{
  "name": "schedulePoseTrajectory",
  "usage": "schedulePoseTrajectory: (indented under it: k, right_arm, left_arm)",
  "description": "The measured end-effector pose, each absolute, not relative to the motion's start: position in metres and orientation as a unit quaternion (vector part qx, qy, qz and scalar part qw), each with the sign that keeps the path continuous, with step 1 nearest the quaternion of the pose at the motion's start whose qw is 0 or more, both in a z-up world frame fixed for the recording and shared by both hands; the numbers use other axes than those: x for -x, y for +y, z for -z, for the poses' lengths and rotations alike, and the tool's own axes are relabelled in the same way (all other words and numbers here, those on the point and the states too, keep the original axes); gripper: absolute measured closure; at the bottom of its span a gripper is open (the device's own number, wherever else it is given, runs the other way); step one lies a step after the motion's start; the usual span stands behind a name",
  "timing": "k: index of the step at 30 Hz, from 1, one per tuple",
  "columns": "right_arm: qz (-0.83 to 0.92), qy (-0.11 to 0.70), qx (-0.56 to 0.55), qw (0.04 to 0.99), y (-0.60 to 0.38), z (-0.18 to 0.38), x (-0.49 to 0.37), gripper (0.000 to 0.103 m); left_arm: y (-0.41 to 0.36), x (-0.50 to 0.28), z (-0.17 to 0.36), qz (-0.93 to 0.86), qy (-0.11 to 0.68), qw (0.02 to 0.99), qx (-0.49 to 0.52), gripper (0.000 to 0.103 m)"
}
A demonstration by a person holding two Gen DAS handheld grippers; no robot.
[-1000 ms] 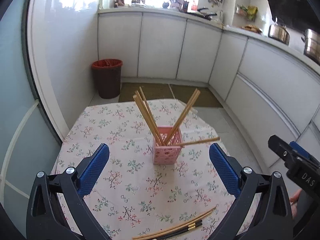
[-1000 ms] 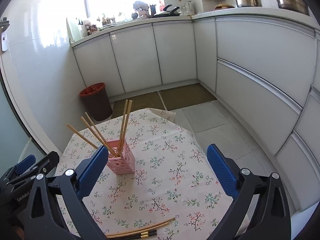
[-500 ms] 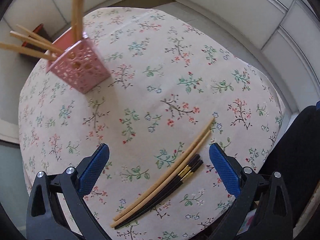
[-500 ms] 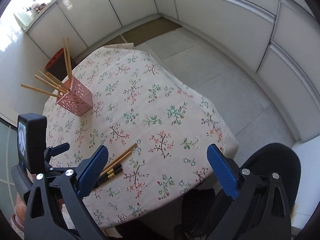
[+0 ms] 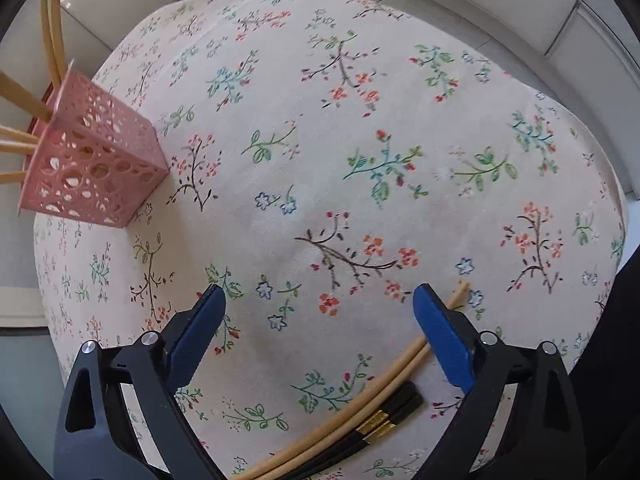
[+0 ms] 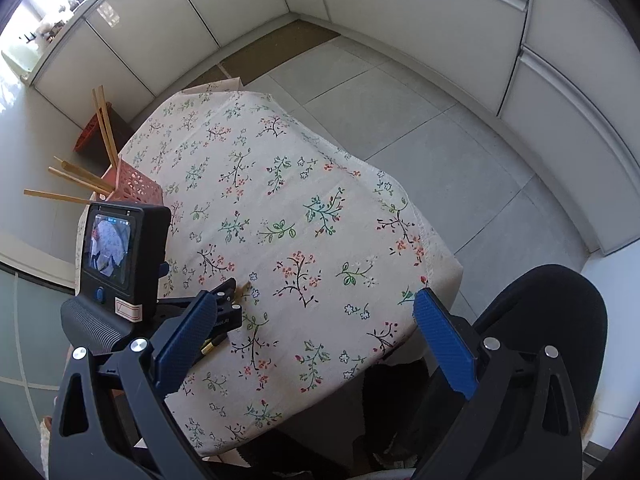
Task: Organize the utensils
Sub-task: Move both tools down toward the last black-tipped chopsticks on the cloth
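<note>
The left tongs (image 5: 316, 320) hung apart above the bamboo chopsticks (image 5: 400, 364); best to centre over them, then descend. The right tongs (image 6: 316, 332) were apart, idle.

The left gripper (image 5: 316, 320) hangs low over the near part of the table (image 5: 360, 128), tilted down toward it, its two blue-padded fingers (image 5: 200, 332) spread wide with nothing between them; its right finger sits just above the cloth at the table's near edge. The right gripper (image 6: 312, 332) is held higher and further back from the table, looking down past its near corner, its fingers (image 6: 440, 340) likewise spread wide and holding nothing. Seen from the right wrist, the left gripper's body lies just beyond the right gripper's left finger.
</note>
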State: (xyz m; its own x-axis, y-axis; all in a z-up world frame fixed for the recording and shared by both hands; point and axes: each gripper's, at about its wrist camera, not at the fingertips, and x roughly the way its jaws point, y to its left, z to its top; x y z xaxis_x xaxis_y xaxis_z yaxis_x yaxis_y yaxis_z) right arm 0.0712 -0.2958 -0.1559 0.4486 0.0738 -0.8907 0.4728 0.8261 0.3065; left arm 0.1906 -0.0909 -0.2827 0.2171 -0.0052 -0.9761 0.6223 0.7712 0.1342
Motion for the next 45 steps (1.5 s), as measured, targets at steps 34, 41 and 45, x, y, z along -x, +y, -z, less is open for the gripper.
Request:
schedulePoseTrajectory:
  k: [34, 41, 45]
  right_arm:
    - [0.109, 0.567, -0.313, 0.754, -0.285, 0.19, -0.084, 0.007]
    - [0.11, 0.568, -0.307, 0.756, -0.283, 0.189, -0.088, 0.007]
    - [0.105, 0.574, -0.315, 0.749, -0.279, 0.192, -0.096, 0.007]
  left_arm:
    - [-0.05, -0.242, 0.279, 0.223, 0.636, 0.731, -0.109, 0.023]
    - [-0.063, -0.239, 0.281, 0.201, 0.619, 0.741, -0.166, 0.023]
    - [-0.048, -0.247, 0.278, 0.207, 0.621, 0.74, -0.157, 0.065]
